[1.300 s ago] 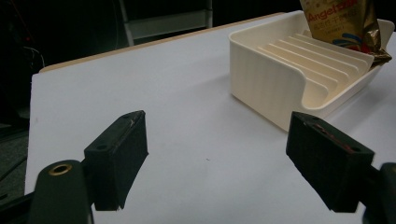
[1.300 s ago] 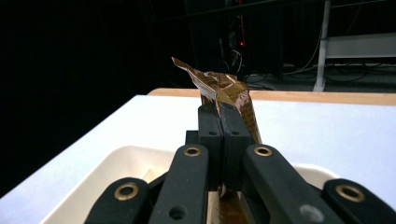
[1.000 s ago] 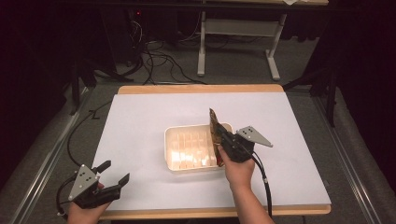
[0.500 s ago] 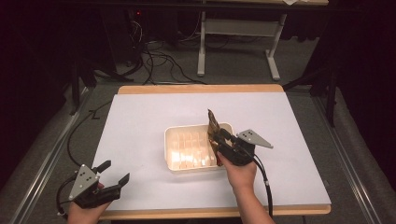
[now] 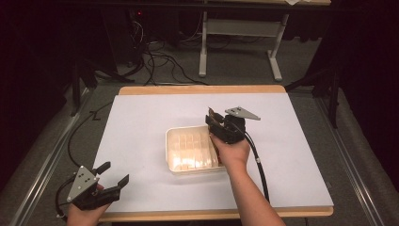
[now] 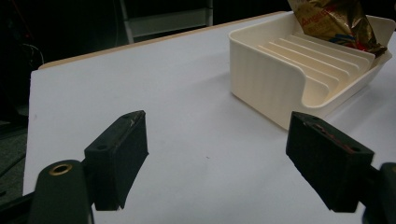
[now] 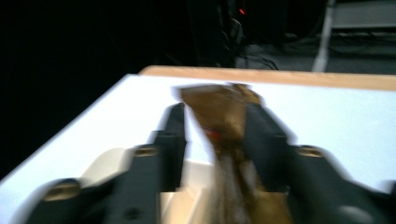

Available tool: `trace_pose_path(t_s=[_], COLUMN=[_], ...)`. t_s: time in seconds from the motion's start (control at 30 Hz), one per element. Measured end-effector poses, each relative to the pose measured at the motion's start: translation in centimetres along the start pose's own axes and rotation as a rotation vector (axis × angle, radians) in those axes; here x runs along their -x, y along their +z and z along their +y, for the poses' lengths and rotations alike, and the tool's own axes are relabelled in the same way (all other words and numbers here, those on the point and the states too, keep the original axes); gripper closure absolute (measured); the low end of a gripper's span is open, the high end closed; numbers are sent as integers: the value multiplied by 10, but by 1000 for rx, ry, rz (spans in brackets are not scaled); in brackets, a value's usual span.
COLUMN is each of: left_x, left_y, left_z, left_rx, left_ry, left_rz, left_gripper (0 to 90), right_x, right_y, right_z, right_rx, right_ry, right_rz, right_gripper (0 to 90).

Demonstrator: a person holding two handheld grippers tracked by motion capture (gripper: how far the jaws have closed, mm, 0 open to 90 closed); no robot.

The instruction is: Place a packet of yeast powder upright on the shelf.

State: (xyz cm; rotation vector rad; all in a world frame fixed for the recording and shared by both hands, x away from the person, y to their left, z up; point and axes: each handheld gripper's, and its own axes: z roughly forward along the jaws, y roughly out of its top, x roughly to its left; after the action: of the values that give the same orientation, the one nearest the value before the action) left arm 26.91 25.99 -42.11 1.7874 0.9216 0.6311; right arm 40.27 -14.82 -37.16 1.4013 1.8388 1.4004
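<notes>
A white table with a wooden edge carries a cream tray with ribbed slots, set near its middle. The right gripper hangs over the tray's far right corner, held in a hand whose forearm comes in from the bottom. Between its jaws stands a gold-brown packet; in the right gripper view, which is blurred, the packet sits between the two black jaws with a gap showing on one side, so whether the jaws pinch it or only flank it cannot be told. In the left gripper view the packet leans at the tray's far end, its lower edge down among the ribs. The left gripper rests at the near left corner of the table, well apart from the tray, its jaws spread wide with nothing between them; the left gripper view shows bare table between the two pads.
</notes>
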Motion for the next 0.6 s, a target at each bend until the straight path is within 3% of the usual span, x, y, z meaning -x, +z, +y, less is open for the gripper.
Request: trace_pose_path(t_s=[0.07, 0.17, 0.23, 0.27, 0.3, 0.33, 0.4, 0.6], left_x=[-1, -2, -1, -1, -1, -1, -1, 2], left_y=[0, -1, -1, -1, -1, -1, -1, 0], left_z=[0, 0, 0, 0, 1, 1, 1, 1], left_rx=[-1, -1, 0, 0, 1, 1, 0, -5], left_ry=[0, 3, 4, 4, 6, 6, 5, 13], left_rz=[0, 1, 2, 2, 4, 4, 5, 3], left_gripper=[214, 214, 214, 214, 214, 214, 214, 214], right_x=[-1, -3, -4, -4, -4, -4, -4, 4], right_y=[1, -4, -15, -15, -26, -26, -34, -38], right_z=[0, 6, 10, 10, 8, 8, -9, -40], right_rx=[1, 46, 126, 126, 206, 206, 271, 302], right_ry=[-21, -49, -61, -61, -64, -64, -80, -51], right_rz=[-16, -24, -31, -31, -37, -37, -36, -42], right_gripper=[886, 900, 900, 900, 900, 900, 900, 900])
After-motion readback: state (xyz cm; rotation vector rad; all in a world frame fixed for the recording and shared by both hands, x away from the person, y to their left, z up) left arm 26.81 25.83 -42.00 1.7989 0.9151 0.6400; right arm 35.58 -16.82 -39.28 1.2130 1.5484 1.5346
